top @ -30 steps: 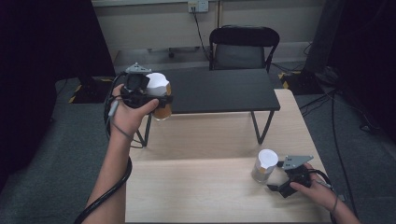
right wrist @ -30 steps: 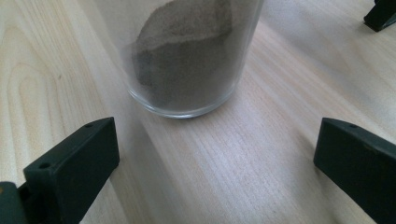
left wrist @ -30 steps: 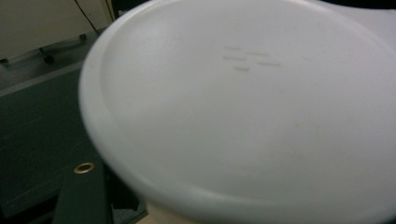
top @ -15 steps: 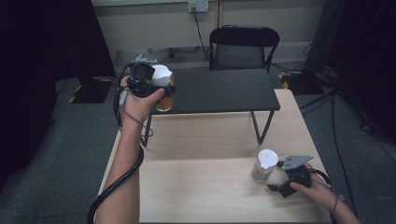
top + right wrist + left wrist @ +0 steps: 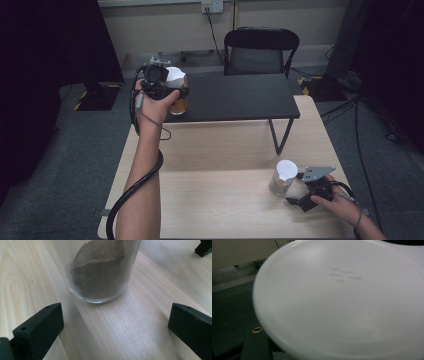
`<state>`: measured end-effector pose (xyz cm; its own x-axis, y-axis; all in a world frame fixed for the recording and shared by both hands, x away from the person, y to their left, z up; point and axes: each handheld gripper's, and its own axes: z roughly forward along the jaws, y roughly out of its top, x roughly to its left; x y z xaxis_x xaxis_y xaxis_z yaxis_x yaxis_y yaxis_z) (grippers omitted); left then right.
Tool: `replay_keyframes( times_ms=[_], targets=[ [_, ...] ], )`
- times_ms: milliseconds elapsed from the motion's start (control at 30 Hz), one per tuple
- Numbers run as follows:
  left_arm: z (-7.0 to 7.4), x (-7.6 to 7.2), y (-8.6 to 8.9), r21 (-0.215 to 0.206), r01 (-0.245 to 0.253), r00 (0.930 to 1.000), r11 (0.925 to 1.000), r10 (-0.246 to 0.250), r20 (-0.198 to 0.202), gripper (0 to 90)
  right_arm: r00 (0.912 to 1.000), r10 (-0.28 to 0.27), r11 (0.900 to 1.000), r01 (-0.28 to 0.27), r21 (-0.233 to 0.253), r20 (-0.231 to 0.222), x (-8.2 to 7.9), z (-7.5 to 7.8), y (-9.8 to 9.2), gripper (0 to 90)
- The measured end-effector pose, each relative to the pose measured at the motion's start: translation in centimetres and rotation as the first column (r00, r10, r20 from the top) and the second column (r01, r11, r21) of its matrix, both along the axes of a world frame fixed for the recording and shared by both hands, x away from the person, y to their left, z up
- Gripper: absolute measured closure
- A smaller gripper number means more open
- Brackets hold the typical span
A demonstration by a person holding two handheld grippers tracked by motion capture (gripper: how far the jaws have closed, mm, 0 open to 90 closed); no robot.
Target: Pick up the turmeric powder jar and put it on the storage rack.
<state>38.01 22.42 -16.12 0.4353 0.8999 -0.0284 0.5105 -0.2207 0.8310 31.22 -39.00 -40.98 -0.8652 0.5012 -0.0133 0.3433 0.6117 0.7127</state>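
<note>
- High view: we've got the left gripper (image 5: 167, 92) lifted up at about 10 o'clock of the frame, over the near-left corner of the black side table (image 5: 240, 97). It's clamped on a white-lidded jar (image 5: 176, 89) with something amber in it, and the jar looks tipped sideways, lid facing roughly 3 o'clock.
- Also there: the right gripper (image 5: 296, 196) sits low on the wooden table (image 5: 210, 195) at about 5 o'clock, with the second jar (image 5: 283, 177) standing upright just beyond its tips, white lid on, not touched.
- Left gripper view: the white lid (image 5: 342, 302) is right up against the lens and a bit blurry, dark tabletop showing at 9 o'clock. We can't see the jaws themselves here.
- Right gripper view: both black jaws stand wide apart, and the glass base of that jar (image 5: 100, 272), holding brownish powder, sits at 12 o'clock between and ahead of them, with bare wood in the gap.
- Our take on doing this well: slide the right one forward until the glass is centred between the pads, close low on the body rather than on the lid, and keep the lifted jar steady so the lid doesn't pop.
</note>
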Motion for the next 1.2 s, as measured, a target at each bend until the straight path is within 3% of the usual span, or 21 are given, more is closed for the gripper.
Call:
replay_keyframes(
  times_ms=[300,667,1200],
  targets=[
    [-0.8,0.7,-0.6,0.003,-0.024,0.9997,0.9997,0.024,-0.003,30.4,1.0000,0.000,1.000,0.000,0.000,0.000,0.0,0.0,0.0,0.0],
    [-1.4,0.3,-0.6,-0.009,-0.028,0.9993,0.9996,0.028,0.023,30.1,1.0000,0.000,1.000,0.000,0.000,0.000,0.0,0.0,0.0,0.0],
    [-1.5,0.2,-0.3,-0.028,-0.029,0.9993,0.9992,0.030,0.022,26.9,1.0000,0.000,1.000,0.000,0.000,0.000,0.0,0.0,0.0,0.0]
  ],
)
